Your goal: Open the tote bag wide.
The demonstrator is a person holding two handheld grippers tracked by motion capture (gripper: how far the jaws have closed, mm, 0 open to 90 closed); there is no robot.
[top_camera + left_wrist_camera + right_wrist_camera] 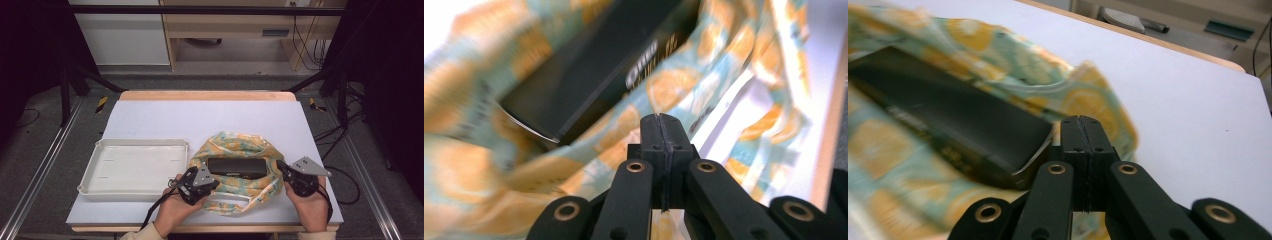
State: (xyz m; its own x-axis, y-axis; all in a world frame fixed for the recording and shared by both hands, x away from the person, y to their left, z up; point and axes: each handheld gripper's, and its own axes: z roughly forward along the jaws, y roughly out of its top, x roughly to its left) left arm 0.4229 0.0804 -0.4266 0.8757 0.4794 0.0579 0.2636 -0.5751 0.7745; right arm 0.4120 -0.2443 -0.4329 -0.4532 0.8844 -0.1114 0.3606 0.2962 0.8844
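While the black box (236, 167) lies flat inside the open patterned bag (235, 145) at the table's (200, 117) near edge, the left gripper (192, 172) has its jaws closed on the bag's left rim and the right gripper (281, 167) pinches the right rim (fabric blurred). Left of the bag sits a white tray (135, 167).

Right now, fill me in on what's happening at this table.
A person works at a white-topped table with a gripper in each hand. The left gripper and the right gripper sit at opposite sides of a teal-and-orange patterned cloth bag, both with jaws shut. Whether they pinch the fabric is not clear. A flat black box lies in the bag's open mouth. An empty white plastic tray rests to the bag's left.
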